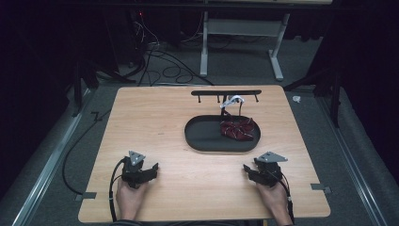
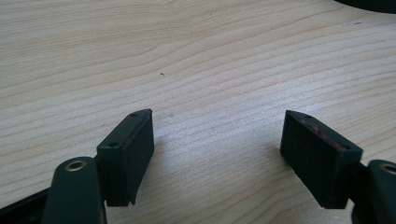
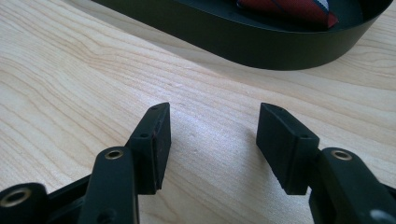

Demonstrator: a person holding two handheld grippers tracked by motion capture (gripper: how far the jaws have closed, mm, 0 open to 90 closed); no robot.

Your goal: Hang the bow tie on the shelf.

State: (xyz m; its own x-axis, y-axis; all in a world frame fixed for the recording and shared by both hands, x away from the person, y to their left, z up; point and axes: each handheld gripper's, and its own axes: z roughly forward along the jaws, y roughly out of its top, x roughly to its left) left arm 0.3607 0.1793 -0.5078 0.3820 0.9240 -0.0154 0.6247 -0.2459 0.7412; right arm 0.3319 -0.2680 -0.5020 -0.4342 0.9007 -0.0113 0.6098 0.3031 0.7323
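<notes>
A black oval tray (image 1: 202, 136) lies in the middle of the wooden table, with a crumpled dark red cloth (image 1: 237, 129) in its right half. The tray's wall (image 3: 243, 39) and a strip of the red cloth (image 3: 289, 8) also rise ahead in the right gripper view. My left gripper (image 1: 151, 170) rests near the table's front left, jaws open over bare wood (image 2: 217, 135). My right gripper (image 1: 248, 170) rests at the front right, short of the tray, jaws open with nothing between them (image 3: 212, 135).
A black rail with small hooks (image 1: 226, 93) stands behind the tray, with a white and grey item (image 1: 234, 100) hanging at it. Cables and a white desk frame (image 1: 242, 33) are on the floor beyond the table.
</notes>
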